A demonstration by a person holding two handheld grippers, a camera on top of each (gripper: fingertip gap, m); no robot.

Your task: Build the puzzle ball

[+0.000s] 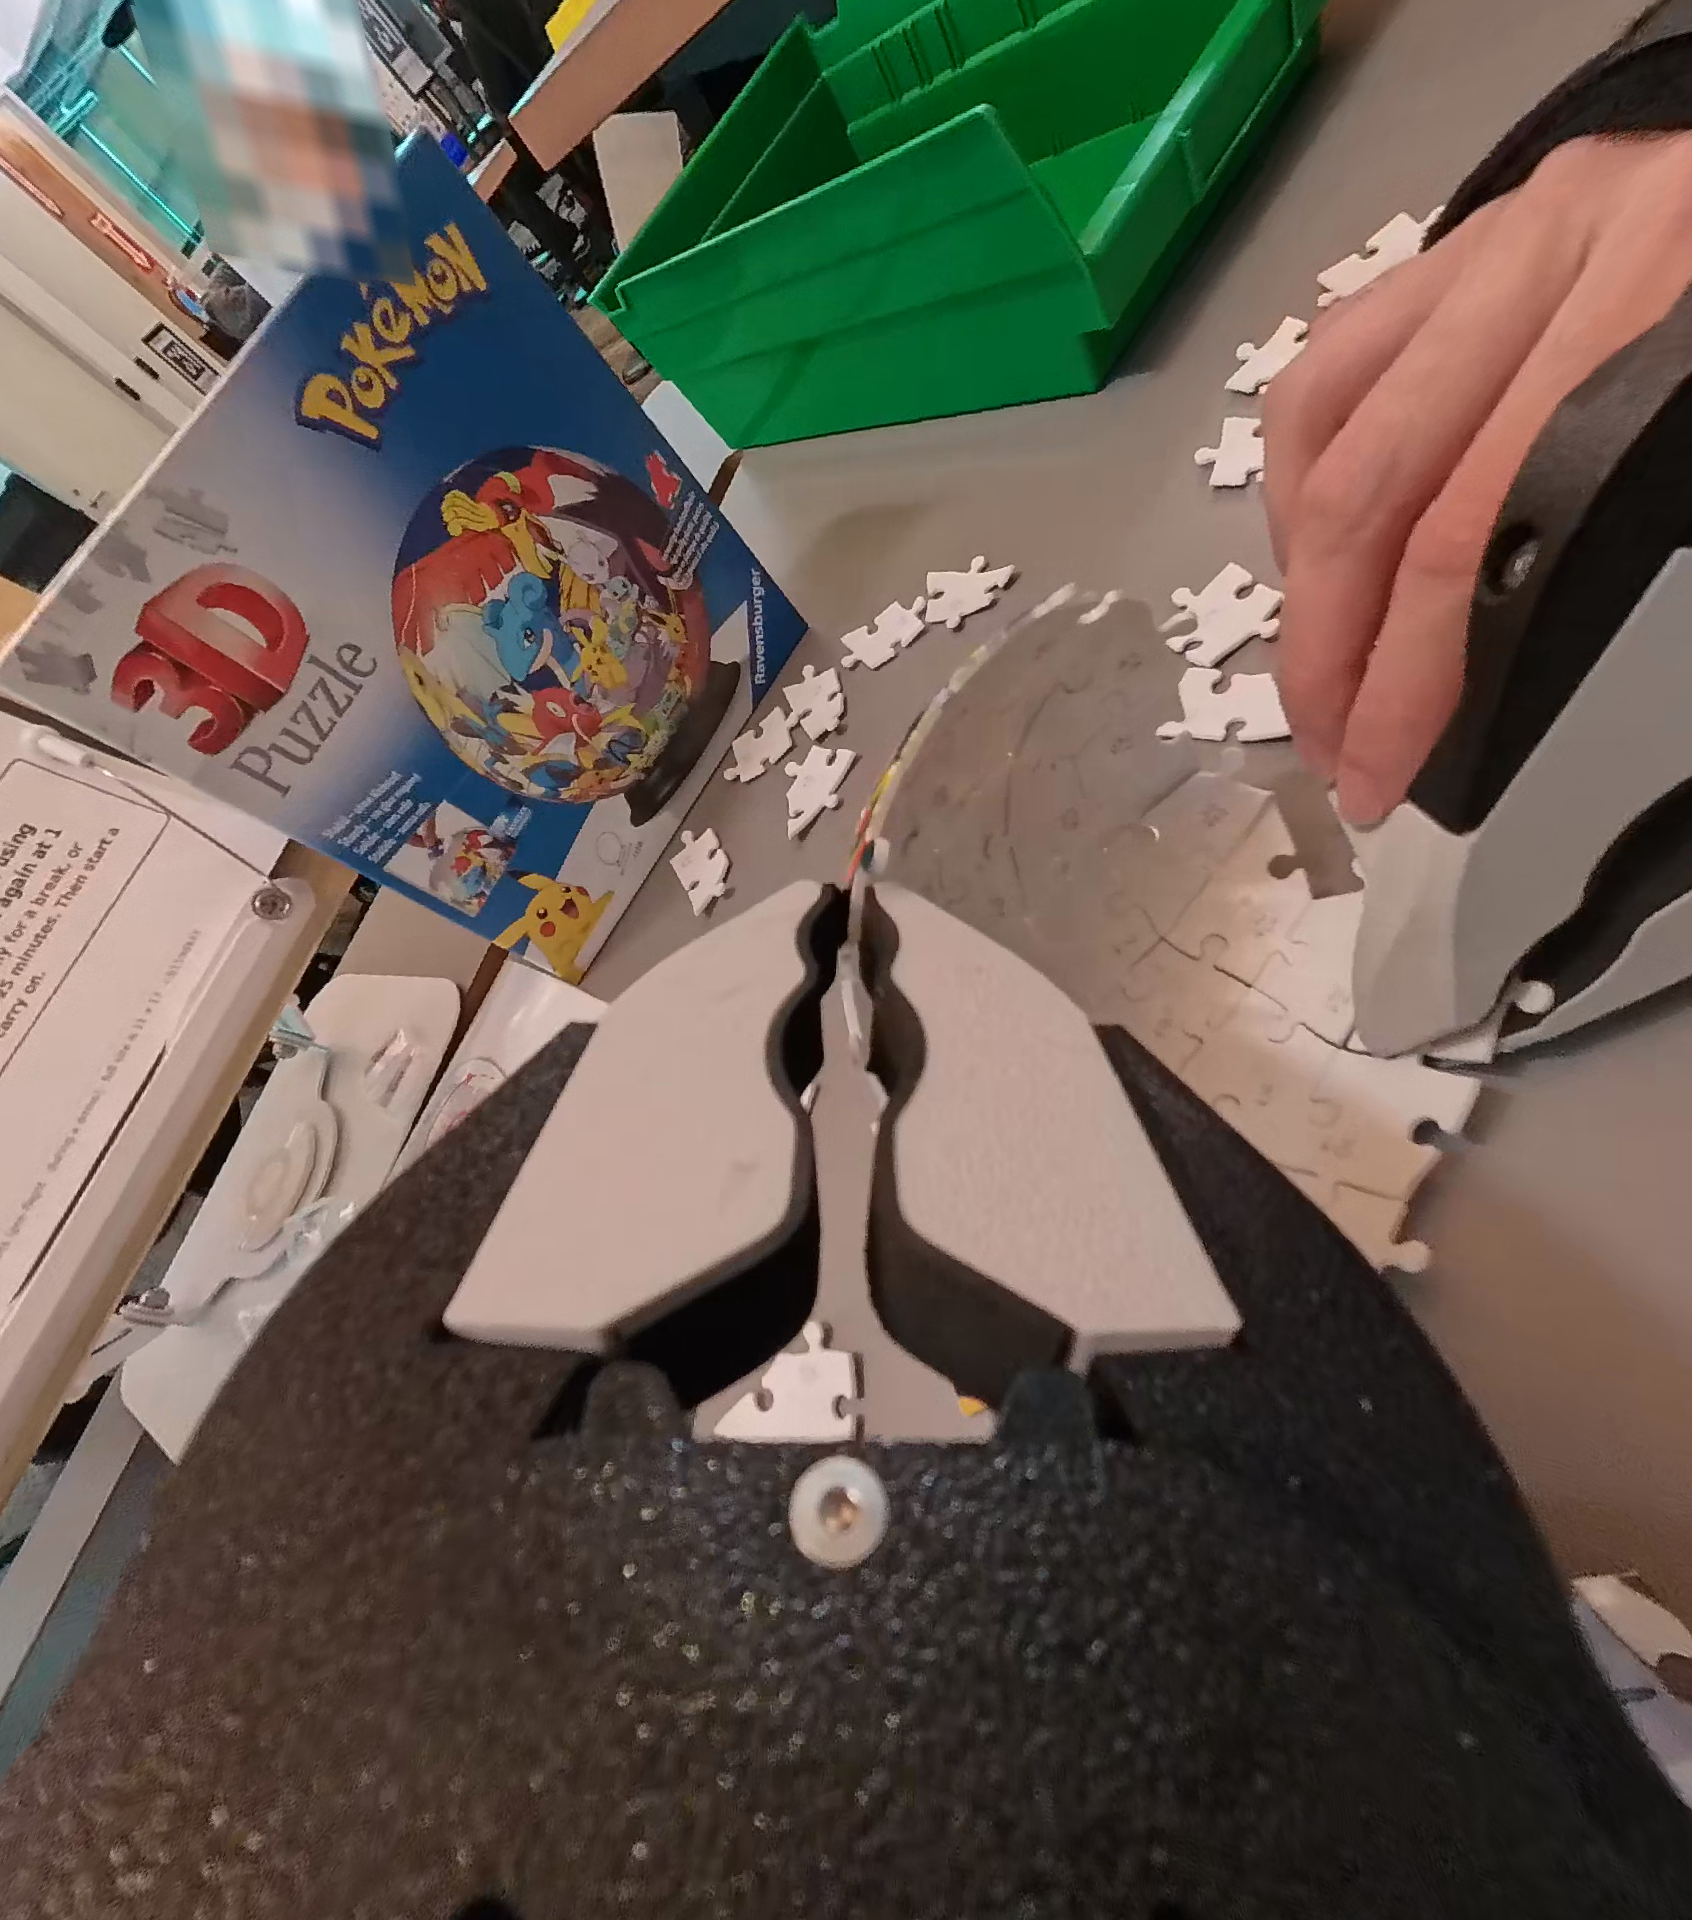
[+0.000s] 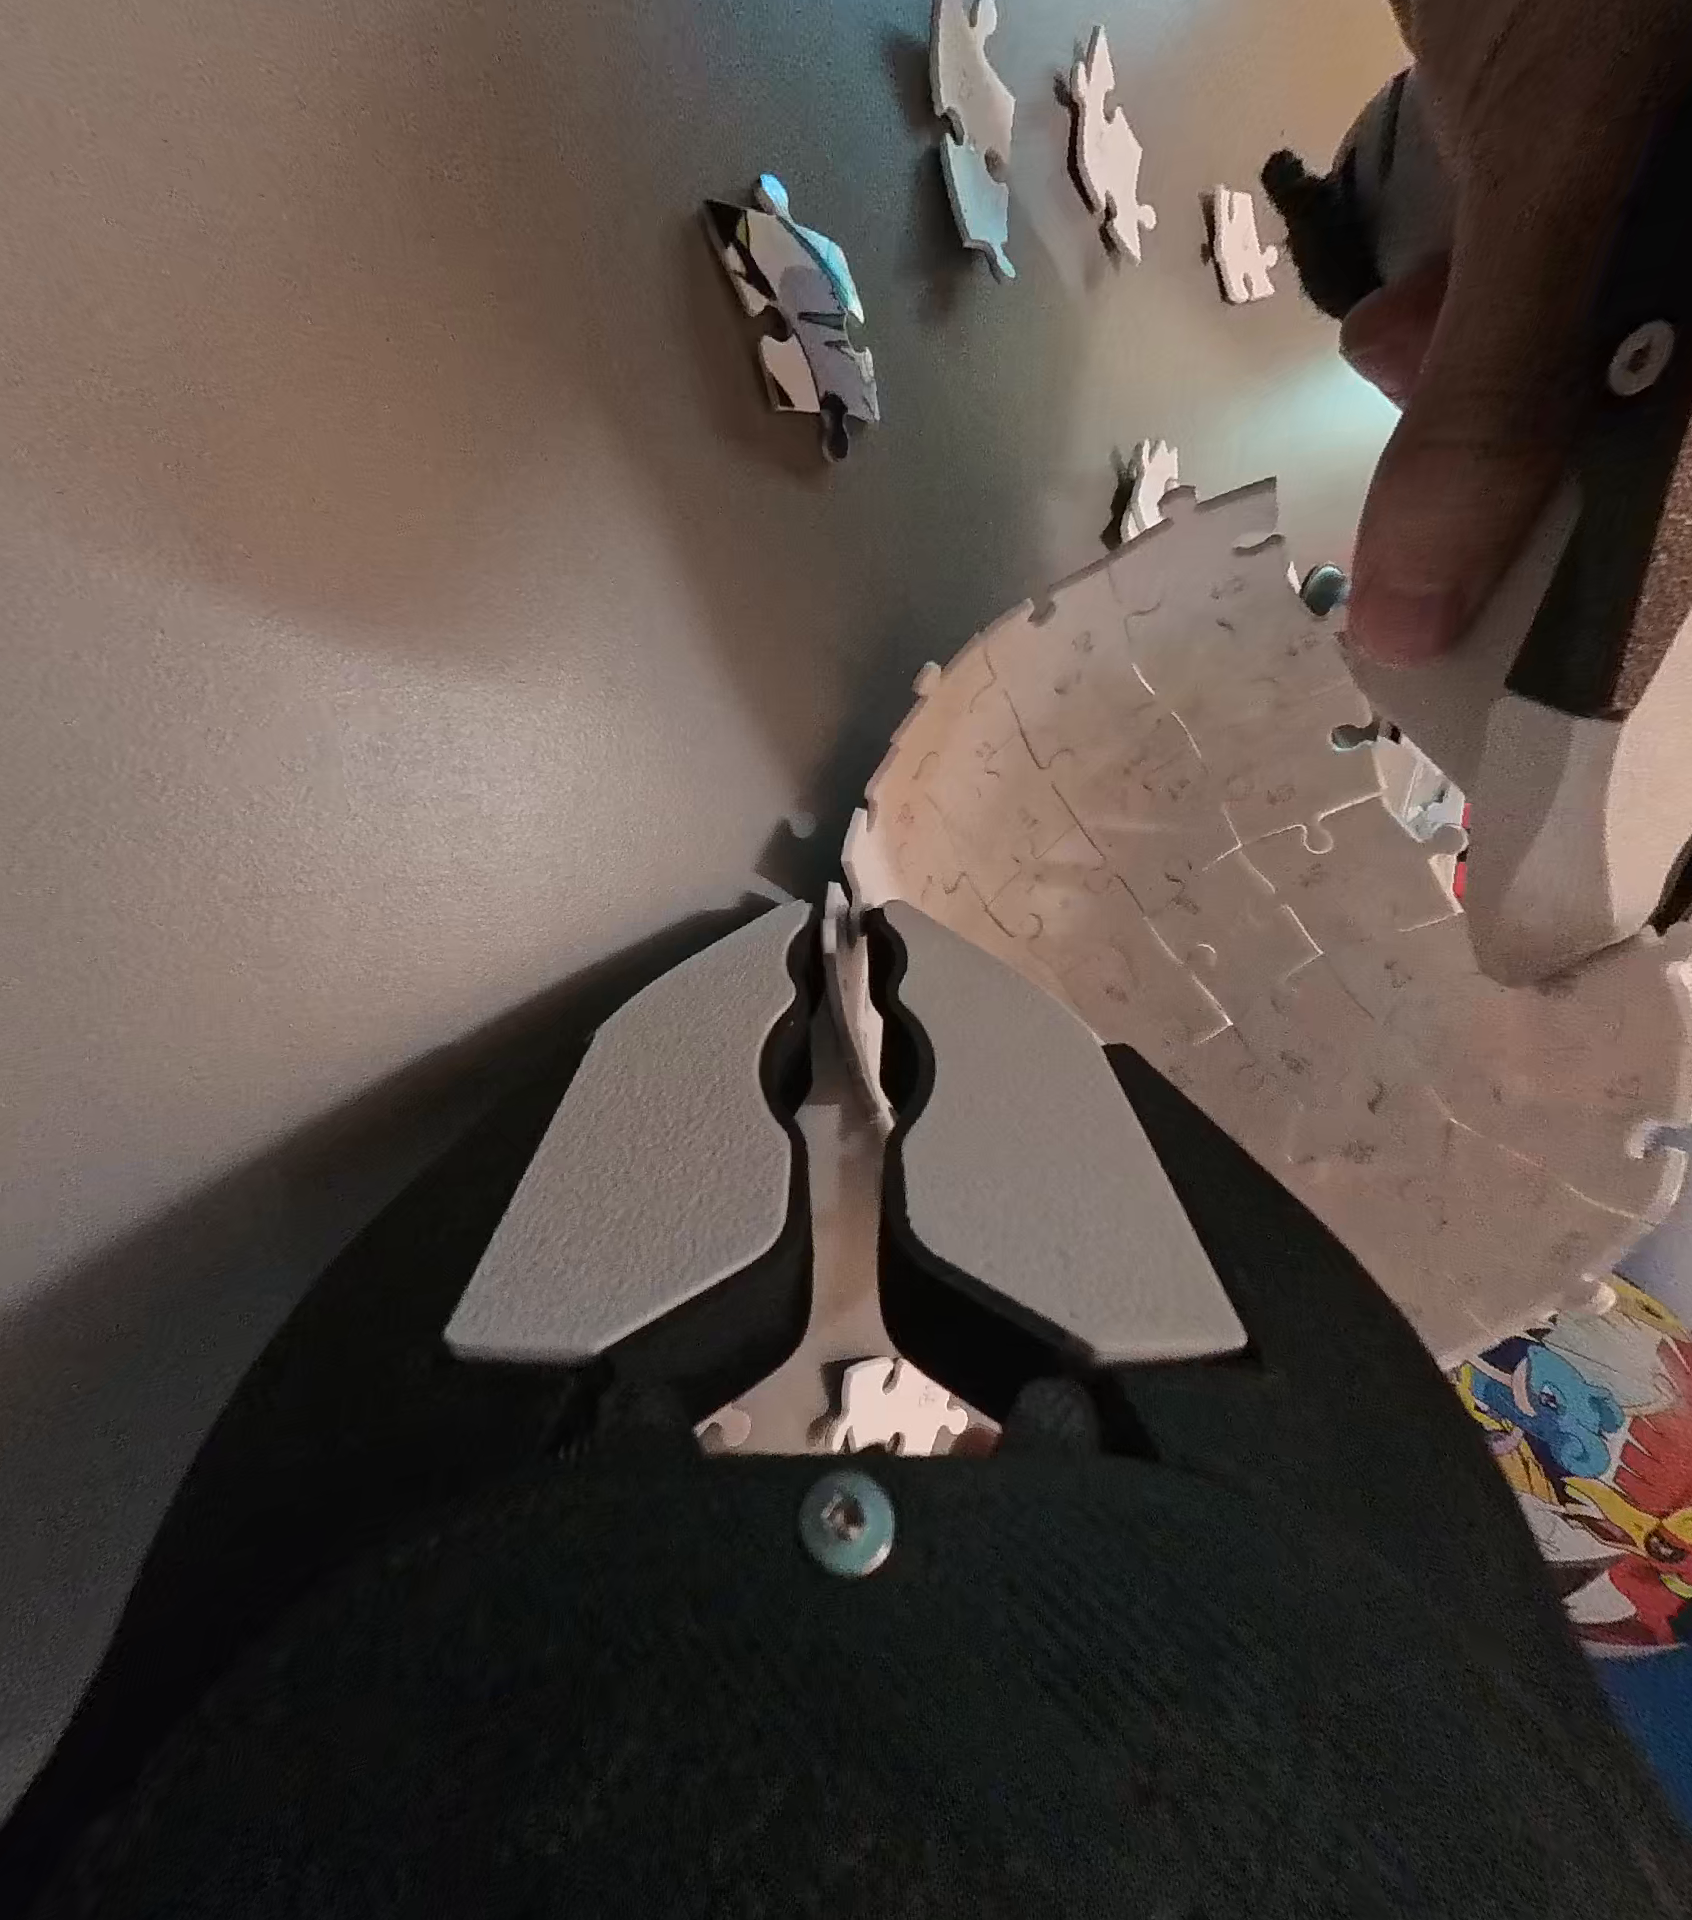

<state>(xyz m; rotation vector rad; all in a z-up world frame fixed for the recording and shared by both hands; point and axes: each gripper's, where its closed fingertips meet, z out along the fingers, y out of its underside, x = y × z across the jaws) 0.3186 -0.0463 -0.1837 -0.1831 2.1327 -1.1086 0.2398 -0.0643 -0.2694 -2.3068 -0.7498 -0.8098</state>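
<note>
My left gripper [image 1: 852, 914] is clamped tight, fingers pressed together on a thin curved edge. My right gripper [image 2: 842, 925] is pinched shut too, a sliver caught between its tips. My right hand [image 1: 1444, 468] wraps the right handle, fingers curled down along it, dark sleeve at the wrist

One curved puzzle shell [image 1: 1081, 790], two tongs, one puzzle box [image 1: 385, 582], two green bins [image 1: 883, 270].

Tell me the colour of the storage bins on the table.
Bright green; the left wrist view shows them best.
</note>
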